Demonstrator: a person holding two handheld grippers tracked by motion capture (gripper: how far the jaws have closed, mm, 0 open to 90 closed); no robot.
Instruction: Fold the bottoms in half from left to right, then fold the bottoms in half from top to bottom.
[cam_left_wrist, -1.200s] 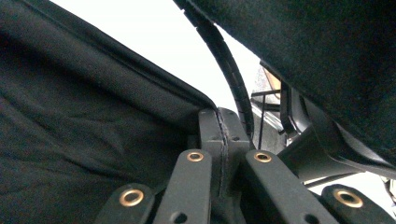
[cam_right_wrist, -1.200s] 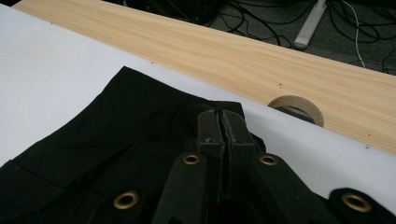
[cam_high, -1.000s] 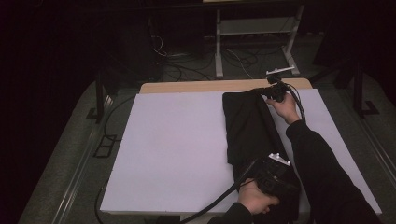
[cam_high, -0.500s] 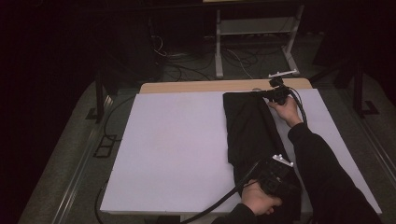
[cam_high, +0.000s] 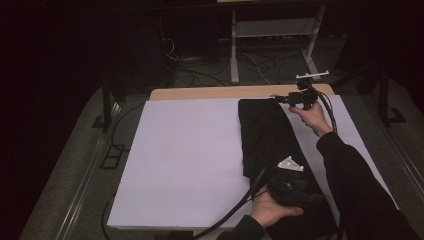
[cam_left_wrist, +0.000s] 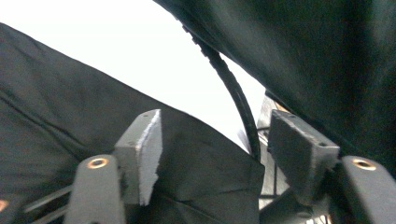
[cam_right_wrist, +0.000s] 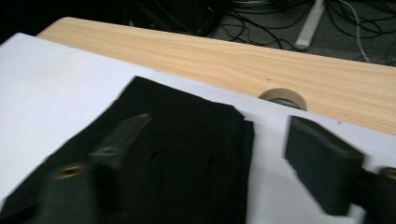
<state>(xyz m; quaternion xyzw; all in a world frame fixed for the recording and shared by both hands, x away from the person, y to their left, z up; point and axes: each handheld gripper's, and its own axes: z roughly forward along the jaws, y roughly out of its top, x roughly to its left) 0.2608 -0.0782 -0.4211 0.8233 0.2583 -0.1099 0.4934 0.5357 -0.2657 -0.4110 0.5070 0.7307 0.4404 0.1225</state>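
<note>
Close to the person, the left gripper (cam_high: 292, 187) is hovering over the near end of the black folded cloth (cam_high: 267, 142). Its jaws have just been opening and are now standing apart. In the left gripper view a fold of the black cloth is lying between and below them, but the pads are not pressing on it. It looks like the gripper is letting go so the cloth can rest flat.

The cloth is lying in a long strip on the right half of the white sheet (cam_high: 185, 160) that is covering the surface. It is running from the near edge toward the far edge. Keeping it straight like this probably makes the next fold easy.

At the far end, the right gripper (cam_high: 290, 98) is sitting just beside the cloth's far corner. Its jaws have just been opening too, and they are wide apart with nothing held. Behind the sheet, a strip of the wooden surface (cam_right_wrist: 224, 51) is showing, with a round cable hole (cam_right_wrist: 283, 98).

No words or labels can be read anywhere.
</note>
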